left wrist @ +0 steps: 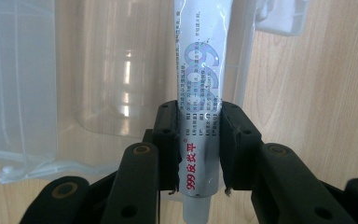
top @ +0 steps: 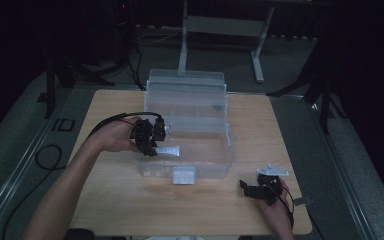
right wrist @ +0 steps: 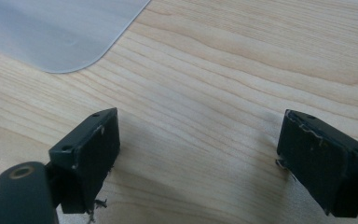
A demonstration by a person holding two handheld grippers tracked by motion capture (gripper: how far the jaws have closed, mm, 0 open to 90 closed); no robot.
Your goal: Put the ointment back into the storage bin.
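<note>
Nearest to us, the right gripper (top: pixel 263 191) rests low over the surface (top: pixel 130 200), off the box's (top: pixel 210 165) front right corner and apart from it. Its fingers (right wrist: pixel 93 158) stand wide apart with only bare wood between them, so that hand is idle.

Further in, at the box's front left, our left gripper (top: pixel 151 137) has its fingers (left wrist: pixel 168 144) clamped on a tube (left wrist: pixel 200 93) near its cap end. The tube lies level and pokes rightward across the box's left wall, above the open bottom compartment. In the left gripper view we see its printed body running past the clear wall, with the surface to one side.

Behind that, the box's upper tray and lid stand open toward the back.

We judge the pick-up done and the carry nearly done; what seems left is lowering the tube inside, letting go and pulling the hand clear. Whether the lid is then to be shut, we cannot tell.
</note>
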